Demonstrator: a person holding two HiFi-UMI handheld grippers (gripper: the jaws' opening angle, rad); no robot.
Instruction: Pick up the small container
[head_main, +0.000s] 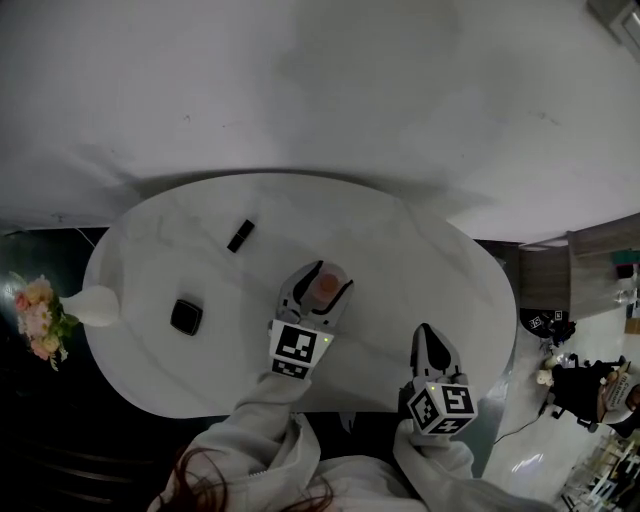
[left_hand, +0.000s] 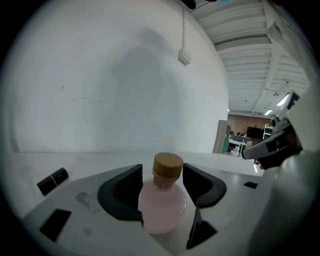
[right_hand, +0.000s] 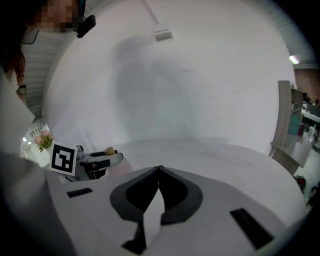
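Corked container (left_hand: 161, 206) in left tool's (left_hand: 162, 172) grip

Oval white table (head_main: 420, 250) at centre frame, set against a plain white wall (head_main: 300, 80) that fills the upper half. Dark floor (head_main: 40, 430) at lower left, with a bunch of flowers (head_main: 38, 320) at the left edge; glossy pale floor (head_main: 530, 445) at lower right. Left gripper view, upper right: ribbed white ceiling (left_hand: 250, 55) with a strip light (left_hand: 283, 100).

From above, the bottle (head_main: 326, 286) is mostly covered by the left gripper (head_main: 321, 281); the black bar (head_main: 240, 236) and black square (head_main: 186, 316) can't really be identified, too small.
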